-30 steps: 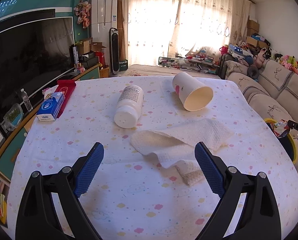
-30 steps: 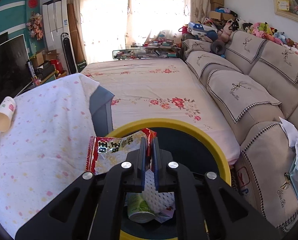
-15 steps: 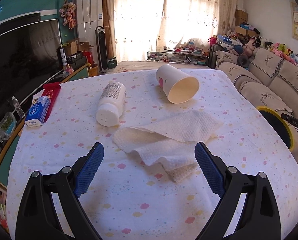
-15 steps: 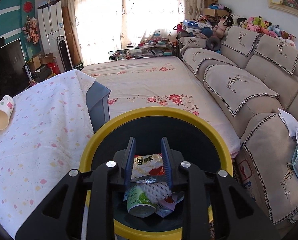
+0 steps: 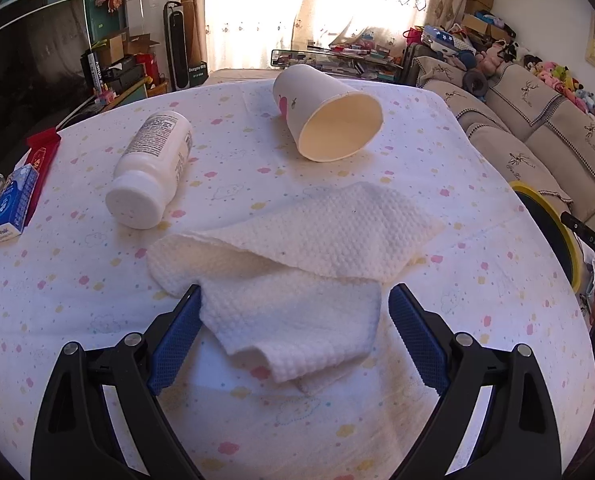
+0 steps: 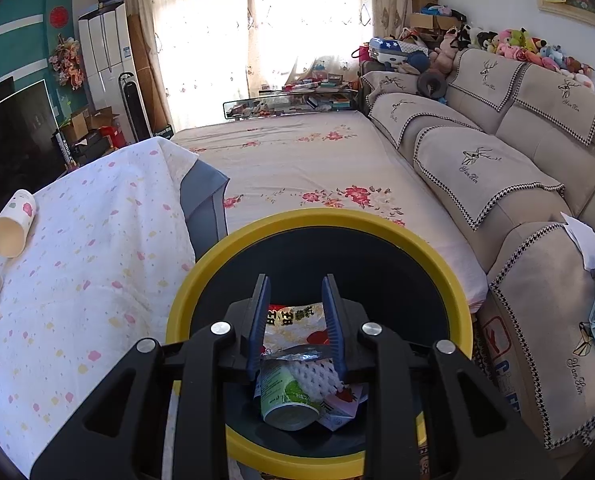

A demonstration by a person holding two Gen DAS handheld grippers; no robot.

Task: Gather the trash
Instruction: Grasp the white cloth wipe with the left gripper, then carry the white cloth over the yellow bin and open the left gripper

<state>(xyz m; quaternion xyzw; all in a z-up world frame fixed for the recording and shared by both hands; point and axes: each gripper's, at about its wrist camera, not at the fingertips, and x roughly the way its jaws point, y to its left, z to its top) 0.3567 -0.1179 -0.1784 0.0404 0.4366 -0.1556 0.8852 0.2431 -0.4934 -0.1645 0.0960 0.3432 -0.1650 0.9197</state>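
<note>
A crumpled white paper towel (image 5: 297, 256) lies on the table with the pastel-dotted cloth (image 5: 437, 152). My left gripper (image 5: 293, 300) is open wide, its blue pads either side of the towel's near end without pressing it. Behind the towel, a paper cup (image 5: 329, 120) and a white bottle (image 5: 149, 172) lie on their sides. My right gripper (image 6: 296, 284) hangs open over the yellow-rimmed bin (image 6: 317, 220). Below its fingers, inside the bin, a red snack wrapper (image 6: 293, 320) lies loose on a green can (image 6: 289, 400) and other scraps.
A blue tissue pack (image 5: 13, 204) and a red packet (image 5: 43, 152) sit at the table's left edge. The bin (image 5: 553, 220) stands off the table's right side. A sofa (image 6: 497, 168) and a flowered bed (image 6: 317, 160) lie beyond it.
My right gripper opened and let go of the snack wrapper, which dropped into the bin. My left gripper came forward and down until its fingers flank the paper towel.
</note>
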